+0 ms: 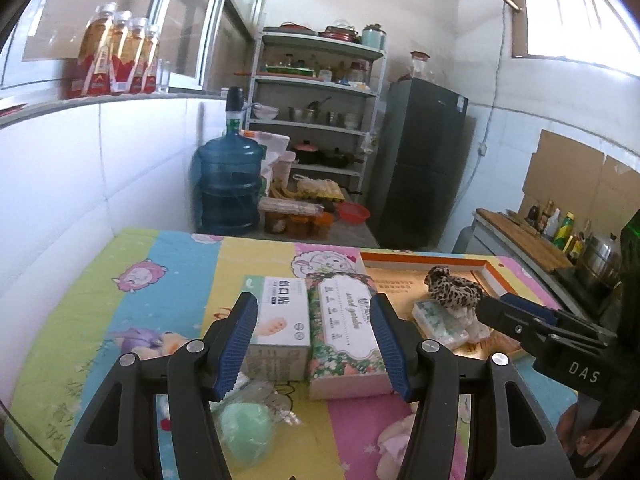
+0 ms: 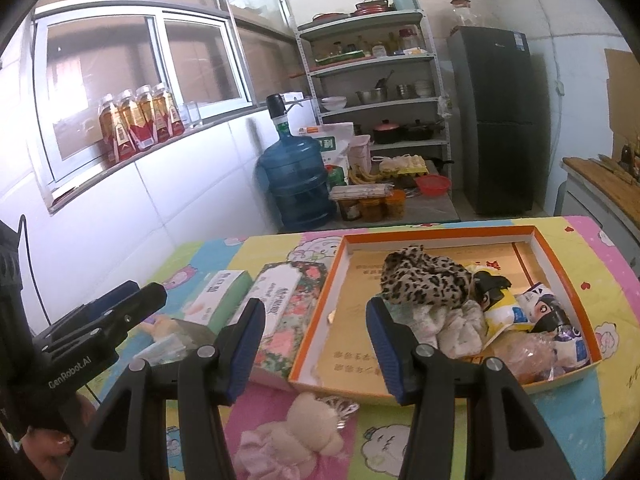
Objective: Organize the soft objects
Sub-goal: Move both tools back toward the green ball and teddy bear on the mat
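Soft toy (image 2: 308,426): a cream plush doll lying on the bench (image 2: 500,432), just near of the tray (image 2: 316,332), below the right gripper (image 2: 316,340).
Tray: already holds a leopard cloth (image 2: 424,280), a pale cloth and packets at its right side; the left half is bare.
Left gripper (image 1: 314,344): jaws released, empty, over two boxes (image 1: 312,320); a green ball (image 1: 246,428) lies near its left jaw.
Right gripper: jaws released, empty.
Step, likely: fetch the toy next.
Advice: lower straight, pinch the body mid-bulk, lift clear of the tray wall, drop into the bare half.

green ball (image 1: 245,428) partly hidden behind left jaws; plush doll (image 2: 296,432) cut off below.
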Demonstrator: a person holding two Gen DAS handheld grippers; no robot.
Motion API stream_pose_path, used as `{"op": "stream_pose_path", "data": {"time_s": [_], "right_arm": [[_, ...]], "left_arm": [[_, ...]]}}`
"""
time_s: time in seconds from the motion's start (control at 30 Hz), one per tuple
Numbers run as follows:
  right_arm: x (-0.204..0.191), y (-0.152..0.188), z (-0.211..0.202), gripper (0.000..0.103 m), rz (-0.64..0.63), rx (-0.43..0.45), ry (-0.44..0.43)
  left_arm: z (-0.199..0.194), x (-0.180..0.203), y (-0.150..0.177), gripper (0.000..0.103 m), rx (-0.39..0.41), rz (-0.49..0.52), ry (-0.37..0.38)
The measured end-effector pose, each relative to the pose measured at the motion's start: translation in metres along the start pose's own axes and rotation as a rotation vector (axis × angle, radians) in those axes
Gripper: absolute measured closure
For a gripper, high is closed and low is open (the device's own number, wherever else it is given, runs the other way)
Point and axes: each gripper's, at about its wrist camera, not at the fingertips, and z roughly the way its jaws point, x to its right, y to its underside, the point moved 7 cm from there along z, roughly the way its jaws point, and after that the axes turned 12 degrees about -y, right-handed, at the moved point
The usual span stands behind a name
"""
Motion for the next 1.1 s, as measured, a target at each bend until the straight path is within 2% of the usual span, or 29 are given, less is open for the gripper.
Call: {"op": "stream_pose_path", "data": {"time_s": [0.33,0.73,0.77,0.87,1.1], "right_arm": [[-0.035,0.005,-0.014,0.051,-0.053,0.014,-0.033],[-0.059,0.03,-0.022,0.051,-0.068,0.003,-0.034],[-0.059,0.034,-0.021,0.05,-0.064,0.001,-0.028],[-0.059,0.044,-0.018,0.04,-0.055,-0.006,-0.012],[-0.054,0.064,-0.012,0.036,-0.036,-0.004,0.034]], "left_arm": [[-0.039,-0.031,0.0,0.043,0.053,-0.02,-0.054],[-0.052,-0.067,0.029,0.043,0.037,-0.038,-0.069],[-0.051,-0.069,0.032,0.043,0.034,-0.037,-0.068],[-0.045,-0.072,0.04,0.043,0.023,-0.037,-0.059],[-0.039,-0.078,0.06,0.043,0.021,-0.05,-0.038]]}}
